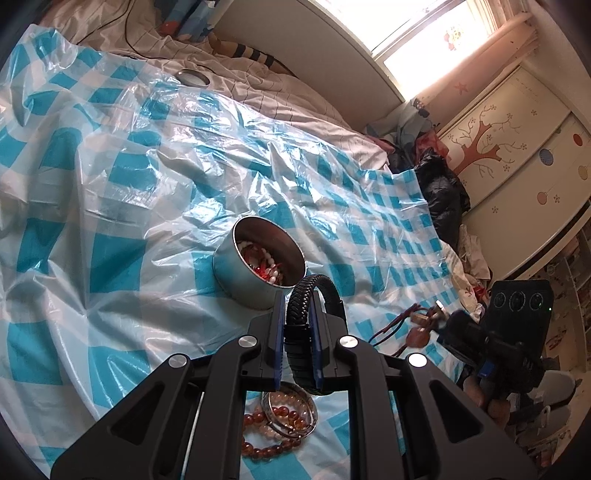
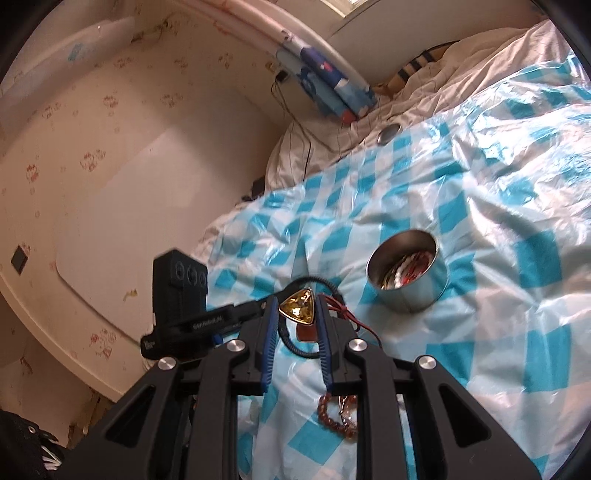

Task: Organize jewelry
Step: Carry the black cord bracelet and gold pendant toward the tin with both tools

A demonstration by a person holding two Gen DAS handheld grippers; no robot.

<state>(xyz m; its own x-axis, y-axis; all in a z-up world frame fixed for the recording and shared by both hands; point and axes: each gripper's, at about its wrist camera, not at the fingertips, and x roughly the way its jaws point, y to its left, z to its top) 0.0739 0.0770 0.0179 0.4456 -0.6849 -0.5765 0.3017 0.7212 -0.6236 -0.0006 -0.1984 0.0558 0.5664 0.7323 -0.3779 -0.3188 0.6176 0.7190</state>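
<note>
My left gripper [image 1: 298,314] is shut on a black braided bracelet [image 1: 300,302] and holds it just right of and near a round metal tin [image 1: 243,273] that holds red and white beads. My right gripper [image 2: 297,306] is shut on a gold triangular pendant [image 2: 297,308] with a red cord [image 2: 345,314]; it also shows in the left wrist view [image 1: 424,321]. The tin [image 2: 406,291] sits right of the pendant. Amber bead bracelets [image 1: 273,424] and a thin bangle [image 1: 295,410] lie on the sheet below my left gripper; they also show in the right wrist view [image 2: 332,417].
A blue-and-white checked plastic sheet [image 1: 147,166] covers the bed. The tin's lid [image 1: 192,76] lies at the far edge on the bedding. A cable [image 1: 129,33] runs over the pillows. Clothes and a black bag [image 1: 439,184] are piled by the wardrobe [image 1: 517,147].
</note>
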